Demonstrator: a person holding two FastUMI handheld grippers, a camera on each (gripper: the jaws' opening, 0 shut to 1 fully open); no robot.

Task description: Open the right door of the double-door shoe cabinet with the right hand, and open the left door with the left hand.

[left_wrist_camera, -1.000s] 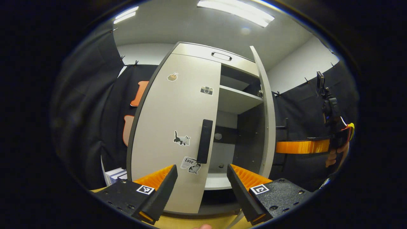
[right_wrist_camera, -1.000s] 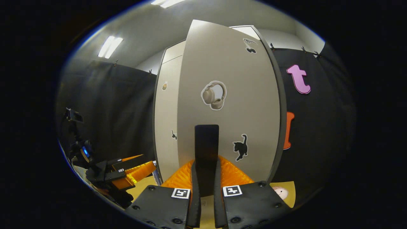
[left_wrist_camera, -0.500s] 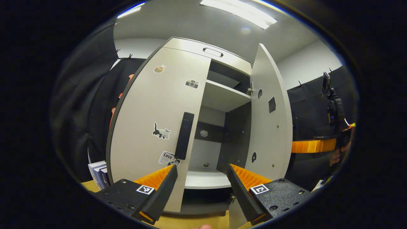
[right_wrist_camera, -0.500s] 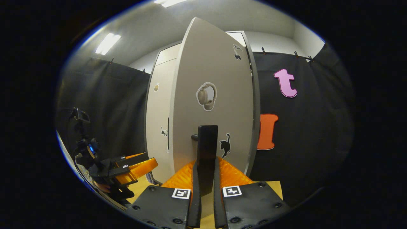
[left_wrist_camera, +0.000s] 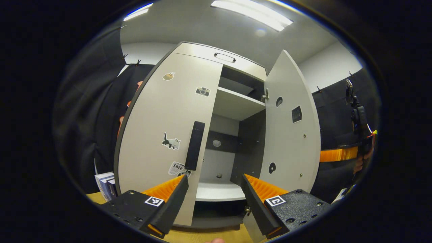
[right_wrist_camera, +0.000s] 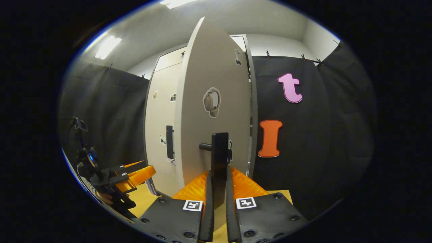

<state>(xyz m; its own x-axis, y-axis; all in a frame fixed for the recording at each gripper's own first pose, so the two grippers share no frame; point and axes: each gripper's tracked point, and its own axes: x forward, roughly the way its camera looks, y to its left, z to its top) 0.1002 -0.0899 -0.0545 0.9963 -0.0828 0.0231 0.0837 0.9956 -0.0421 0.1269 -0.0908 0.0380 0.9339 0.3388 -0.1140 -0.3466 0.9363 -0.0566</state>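
Right door [left_wrist_camera: 290, 128] swings wider than a second ago: its inner face now turns toward my left gripper view, where before I saw it nearly edge-on. My right gripper [right_wrist_camera: 217, 189] stays clamped on the right door's handle [right_wrist_camera: 219, 158], both fingers pressing the bar. The shelf [left_wrist_camera: 236, 104] inside the shoe cabinet [left_wrist_camera: 219, 55] stands exposed. First half looks about done.

Left door [left_wrist_camera: 162, 128] is shut, flush with the frame. My left gripper [left_wrist_camera: 214, 192] hangs with fingers apart, short of the left handle [left_wrist_camera: 194, 145], not touching. Next I judge: close in and grip that bar.
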